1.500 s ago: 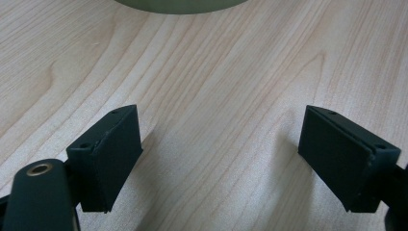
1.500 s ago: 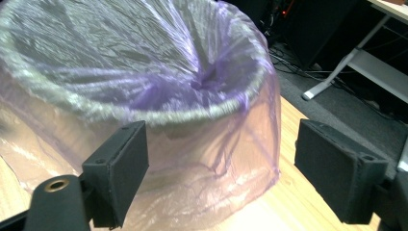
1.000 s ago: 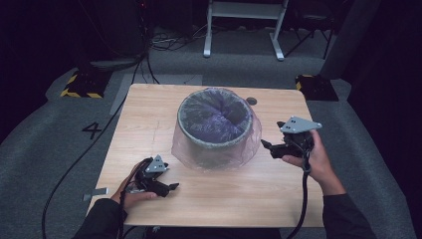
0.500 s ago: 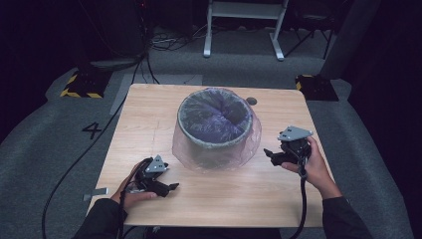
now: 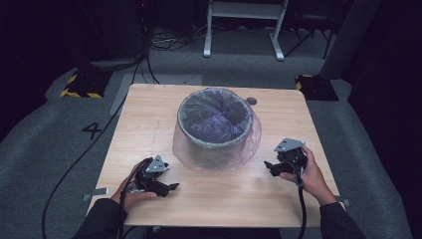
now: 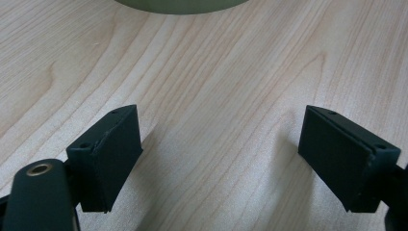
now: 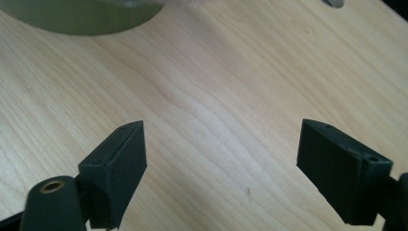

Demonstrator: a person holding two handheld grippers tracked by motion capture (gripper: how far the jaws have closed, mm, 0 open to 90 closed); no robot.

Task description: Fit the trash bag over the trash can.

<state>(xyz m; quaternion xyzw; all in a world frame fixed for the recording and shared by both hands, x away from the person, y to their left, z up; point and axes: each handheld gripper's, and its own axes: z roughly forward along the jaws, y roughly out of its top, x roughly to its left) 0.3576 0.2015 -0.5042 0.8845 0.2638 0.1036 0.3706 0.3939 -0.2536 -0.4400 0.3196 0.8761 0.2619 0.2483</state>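
Note:
A round grey bin (image 5: 215, 130) lined with a clear plastic bag (image 5: 249, 144) stands in the middle of the wooden table (image 5: 149, 114); the bag's edge hangs down over the outside of the bin. My left gripper (image 5: 171, 187) rests low near the table's front left, open, with bare wood between its jaws (image 6: 221, 154). My right gripper (image 5: 267, 166) is to the right of the bin, close over the table, open and holding nothing (image 7: 221, 159). The bin's base (image 7: 82, 17) shows at the top of the right gripper view and the bin's base (image 6: 180, 5) in the left gripper view.
A small dark round hole (image 5: 251, 101) sits in the table behind the bin. Cables trail from both grippers over the front edge. Grey floor with a painted "4" (image 5: 93, 130) surrounds the table; a white frame (image 5: 244, 25) stands behind.
My right gripper has come down from beside the bin's rim to just above the tabletop. The left gripper has stayed where it was.

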